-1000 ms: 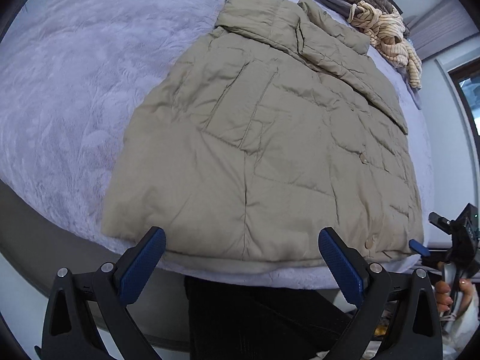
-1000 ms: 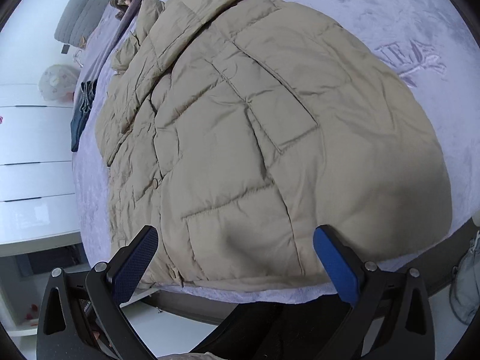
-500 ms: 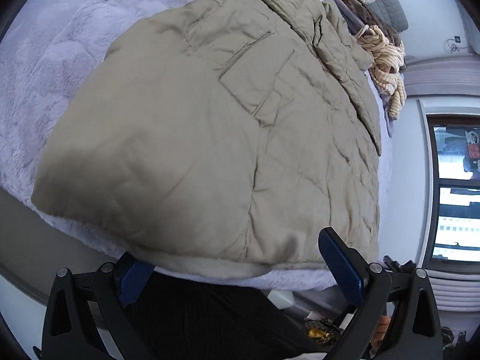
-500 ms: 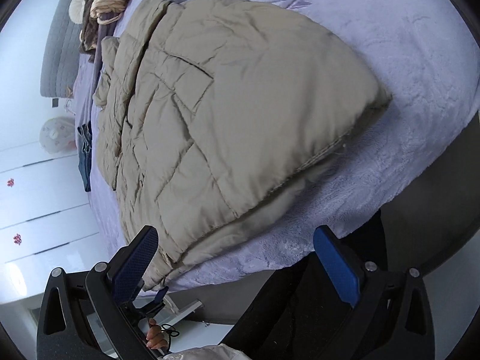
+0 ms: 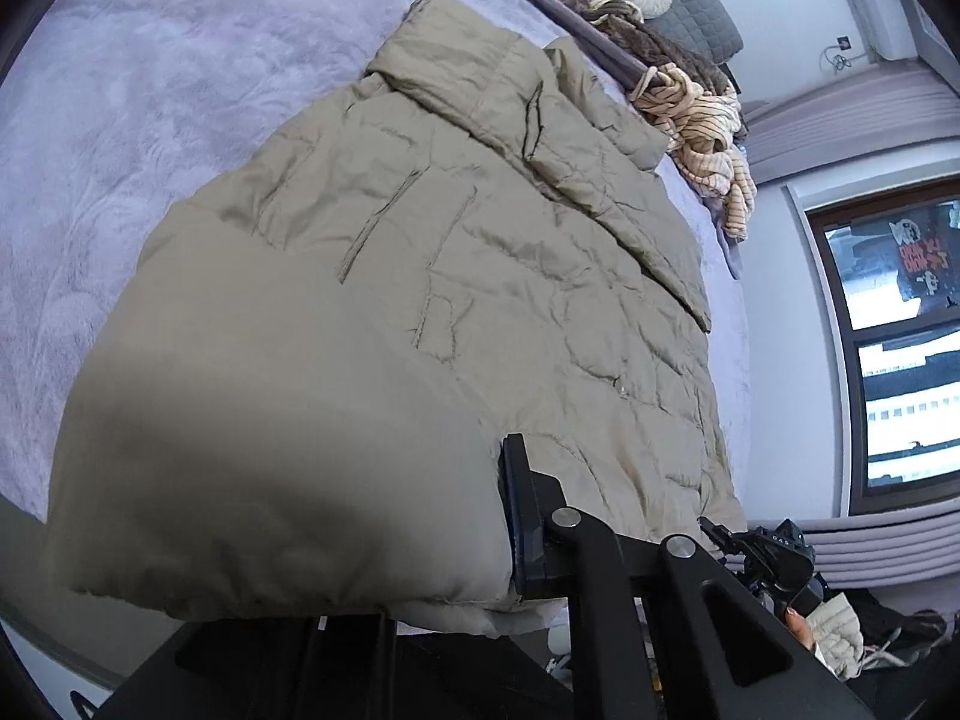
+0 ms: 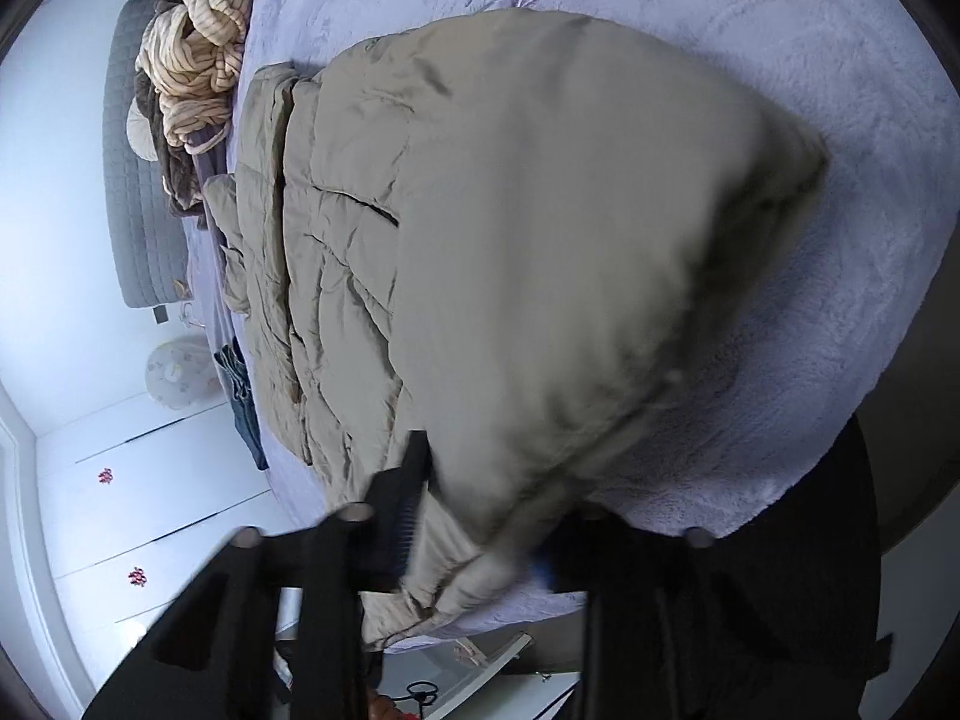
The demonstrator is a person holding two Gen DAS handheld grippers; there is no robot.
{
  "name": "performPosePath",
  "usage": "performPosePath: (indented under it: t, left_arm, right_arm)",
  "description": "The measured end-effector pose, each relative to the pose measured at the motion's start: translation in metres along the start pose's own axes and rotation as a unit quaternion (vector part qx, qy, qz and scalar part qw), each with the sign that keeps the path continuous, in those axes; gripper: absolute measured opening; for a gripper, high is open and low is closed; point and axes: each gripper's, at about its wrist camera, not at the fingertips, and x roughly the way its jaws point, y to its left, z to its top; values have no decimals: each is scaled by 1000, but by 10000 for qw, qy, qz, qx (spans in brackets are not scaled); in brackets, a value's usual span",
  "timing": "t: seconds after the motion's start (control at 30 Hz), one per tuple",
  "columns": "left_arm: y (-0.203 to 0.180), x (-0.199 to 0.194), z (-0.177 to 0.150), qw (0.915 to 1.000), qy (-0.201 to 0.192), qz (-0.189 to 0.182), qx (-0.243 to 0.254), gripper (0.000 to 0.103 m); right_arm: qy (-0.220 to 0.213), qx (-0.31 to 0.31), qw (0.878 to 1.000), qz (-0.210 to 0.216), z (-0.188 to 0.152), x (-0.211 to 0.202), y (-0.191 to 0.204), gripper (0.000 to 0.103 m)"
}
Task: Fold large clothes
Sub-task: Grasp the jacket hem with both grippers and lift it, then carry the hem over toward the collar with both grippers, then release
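A large beige puffer jacket [image 5: 432,276] lies on the lavender bed cover [image 5: 132,120], its collar at the far end. My left gripper [image 5: 420,552] is shut on the jacket's near hem; one finger shows on the right, the other is hidden under the fabric. In the right wrist view the jacket [image 6: 510,252] fills the middle, and my right gripper [image 6: 480,546] is shut on its hem at the other near corner, the fabric bunched between the jaws. The right gripper also shows at the lower right of the left wrist view [image 5: 756,552].
A pile of striped cream clothes [image 5: 702,114] and a brown garment lie at the head of the bed by a grey headboard [image 6: 132,180]. Jeans [image 6: 243,396] hang off the bed's edge. White cabinet doors [image 6: 150,510] and a window [image 5: 894,330] flank the bed.
Both grippers have moved in onto the jacket's near hem and shut on it. The hem is lifted and bunched, and both views have tilted.
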Motion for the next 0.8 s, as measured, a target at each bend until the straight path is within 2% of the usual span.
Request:
performPosePath:
  t: [0.1,0.27,0.5,0.63,0.8]
  left_arm:
    - [-15,-13,10,9993,-141,72,336,15]
    - [-46,-32,32,9952,-468,181,843,15]
    - [-87,-48,79,9896,-993,294,998,15]
    - [-115,-52,118,9837,-1330,451,1121,15]
    - [-143,-42,173,9761,-1678,770,1144,15]
  right_arm:
    - [-87,-494,9987,-126,0,-6,21,8]
    - [-166,-1489,9878,-416,9,-14,72,8]
    - [-433,-2425,9681,-463,41,-22,160,7]
    - [-548,-3024,9504,-482,60,-23,214,7]
    - [-688,-3831,9189,-636,91,-8,287,7]
